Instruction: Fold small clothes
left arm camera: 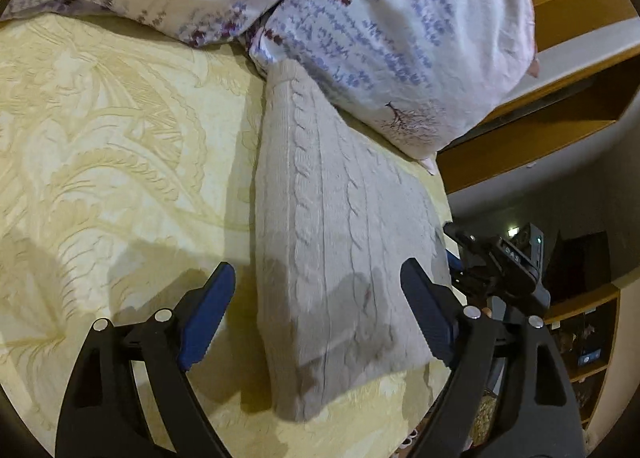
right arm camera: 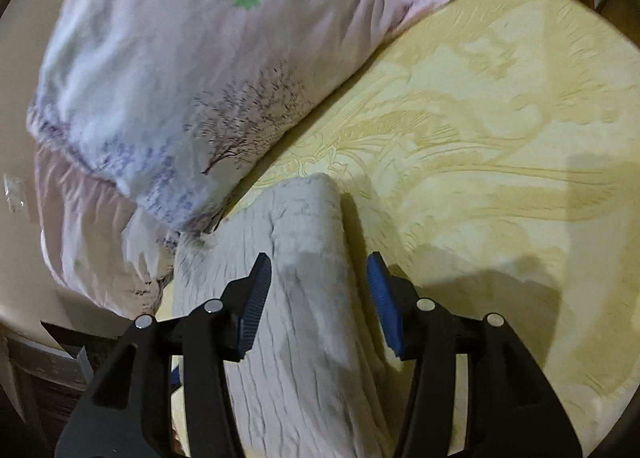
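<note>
Bed w/ yellow embossed bedspread (left arm camera: 120, 137). Folded cream cable-knit sweater (left arm camera: 340, 238) lies flat on it, far end touching the floral pillow (left arm camera: 400, 37). Left gripper (left arm camera: 318, 294) above sweater's near end, jaws wide apart, nothing gripped. Right gripper (right arm camera: 320, 290) straddles sweater's folded edge (blurred), jaws apart, pads not pressing.

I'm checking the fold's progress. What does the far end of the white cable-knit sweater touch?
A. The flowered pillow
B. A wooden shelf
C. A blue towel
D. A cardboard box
A: in the left wrist view the cable-knit sweater lies folded on the yellow bedspread, its far end running up against the flowered pillow.
</note>
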The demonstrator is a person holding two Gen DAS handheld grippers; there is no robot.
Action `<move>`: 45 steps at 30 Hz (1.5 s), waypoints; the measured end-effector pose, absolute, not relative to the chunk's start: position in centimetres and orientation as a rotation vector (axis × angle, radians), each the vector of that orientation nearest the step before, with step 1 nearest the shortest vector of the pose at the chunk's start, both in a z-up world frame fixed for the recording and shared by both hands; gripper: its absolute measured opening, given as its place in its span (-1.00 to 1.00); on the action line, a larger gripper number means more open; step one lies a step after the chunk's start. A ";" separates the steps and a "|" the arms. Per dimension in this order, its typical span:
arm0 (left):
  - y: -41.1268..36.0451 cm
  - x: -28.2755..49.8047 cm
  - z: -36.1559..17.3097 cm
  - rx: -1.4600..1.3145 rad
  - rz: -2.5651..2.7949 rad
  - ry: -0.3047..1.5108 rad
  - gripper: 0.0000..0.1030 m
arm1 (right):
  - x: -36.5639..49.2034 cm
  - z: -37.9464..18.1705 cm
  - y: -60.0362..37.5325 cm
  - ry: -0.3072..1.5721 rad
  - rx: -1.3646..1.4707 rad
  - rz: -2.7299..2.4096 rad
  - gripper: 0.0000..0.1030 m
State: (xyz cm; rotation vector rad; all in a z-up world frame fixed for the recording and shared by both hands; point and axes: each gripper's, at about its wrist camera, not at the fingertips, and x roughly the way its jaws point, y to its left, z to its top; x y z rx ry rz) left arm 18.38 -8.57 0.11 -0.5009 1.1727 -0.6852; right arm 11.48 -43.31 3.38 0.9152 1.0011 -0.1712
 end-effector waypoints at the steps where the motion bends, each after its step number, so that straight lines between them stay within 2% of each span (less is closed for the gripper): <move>1: -8.9 18.6 0.0 -0.495 -0.682 1.178 0.65 | 11.8 3.2 -43.2 1.005 0.910 -0.172 -0.03; 2: -9.2 18.7 -0.2 -0.488 -0.679 1.184 0.65 | 12.2 3.0 -43.0 1.003 0.900 -0.169 -0.15; 3: -9.4 18.9 -0.3 -0.483 -0.676 1.189 0.65 | 12.5 3.2 -42.7 0.985 0.882 -0.152 -0.54; 4: -9.6 18.9 -0.4 -0.483 -0.676 1.192 0.65 | 12.7 3.8 -42.4 0.959 0.843 -0.143 -0.74; 5: -9.5 18.6 -0.5 -0.483 -0.677 1.193 0.65 | 12.8 4.5 -42.1 0.930 0.806 -0.125 -0.82; 9: -10.3 18.9 -0.6 -0.468 -0.673 1.208 0.64 | 11.8 8.5 -40.7 0.740 0.641 -0.084 -0.84; 11: -10.5 18.9 -0.8 -0.460 -0.670 1.220 0.64 | 12.0 8.0 -41.3 0.775 0.622 -0.138 -0.84; 14: -10.7 18.9 -1.1 -0.459 -0.668 1.231 0.62 | 12.8 4.8 -42.3 0.922 0.609 -0.229 -0.84; 18: -10.8 18.6 -1.0 -0.449 -0.661 1.228 0.62 | 13.5 3.2 -41.8 0.990 0.553 -0.270 -0.83; 20: -10.6 18.6 -1.0 -0.453 -0.659 1.234 0.62 | 13.9 3.6 -41.6 1.007 0.549 -0.262 -0.78; 21: -10.9 18.8 -0.9 -0.467 -0.660 1.230 0.62 | 13.7 4.2 -41.6 0.997 0.566 -0.253 -0.64; 23: -10.4 18.4 -0.3 -0.486 -0.670 1.206 0.62 | 12.5 5.6 -41.6 0.951 0.590 -0.231 -0.52; 27: -10.1 18.1 0.3 -0.486 -0.670 1.175 0.58 | 7.8 8.2 -40.0 0.835 0.543 -0.096 -0.52; 33: -11.0 18.2 -0.7 -0.427 -0.642 1.210 0.53 | 7.2 4.8 -36.0 1.009 0.432 -0.038 -0.47; 41: -11.8 18.4 -1.3 -0.421 -0.622 1.222 0.53 | 7.1 4.3 -37.9 0.984 0.594 -0.021 -0.47; 43: -11.5 18.5 -1.0 -0.425 -0.635 1.216 0.54 | 6.9 5.1 -39.8 0.938 0.688 -0.032 -0.11; 44: -11.5 18.8 -0.9 -0.426 -0.636 1.219 0.55 | 6.9 5.3 -40.7 0.913 0.720 -0.051 0.30; 45: -11.4 18.9 -0.7 -0.426 -0.637 1.222 0.55 | 6.9 5.4 -41.5 0.901 0.741 -0.075 0.47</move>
